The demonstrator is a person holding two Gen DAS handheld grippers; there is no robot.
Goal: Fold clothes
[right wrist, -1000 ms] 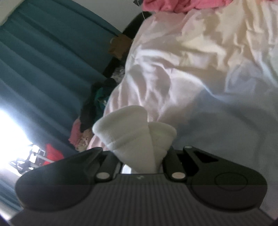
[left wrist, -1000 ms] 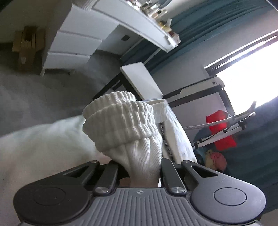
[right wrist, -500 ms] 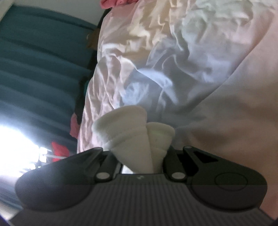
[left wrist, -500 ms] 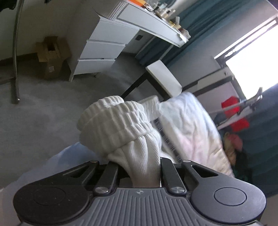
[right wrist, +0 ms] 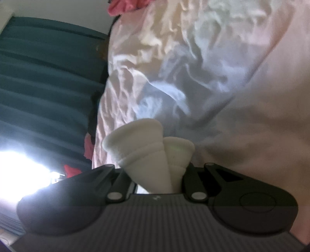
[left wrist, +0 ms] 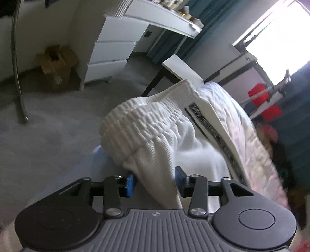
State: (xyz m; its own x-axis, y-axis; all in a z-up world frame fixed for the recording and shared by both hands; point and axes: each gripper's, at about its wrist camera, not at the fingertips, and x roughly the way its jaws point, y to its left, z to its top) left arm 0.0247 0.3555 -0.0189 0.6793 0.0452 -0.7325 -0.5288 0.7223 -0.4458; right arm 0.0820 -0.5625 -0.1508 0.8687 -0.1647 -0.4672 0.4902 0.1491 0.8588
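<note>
White ribbed trousers [left wrist: 147, 124] with a gathered elastic waistband and a black side stripe [left wrist: 213, 135] lie bunched ahead of my left gripper [left wrist: 155, 180]. Its jaws stand open with the blue pads [left wrist: 130, 182] showing, and the waistband cloth still runs loosely between them. In the right wrist view my right gripper [right wrist: 155, 174] is shut on the two trouser cuffs [right wrist: 139, 139], which stick up side by side from the jaws. Below both lies the rumpled pale bed sheet [right wrist: 213, 77].
A white drawer unit [left wrist: 110, 50] under a desk, a cardboard box [left wrist: 56, 62], a metal pole [left wrist: 17, 67] and a white stool [left wrist: 180, 67] stand on grey carpet. Teal curtains [right wrist: 48, 77], a bright window and pink clothing [right wrist: 124, 7] border the bed.
My left gripper's jaws have spread apart, and the waistband has unrolled and stretched out away from it. The right gripper stays shut on the cuffs and has moved slightly over the sheet.
</note>
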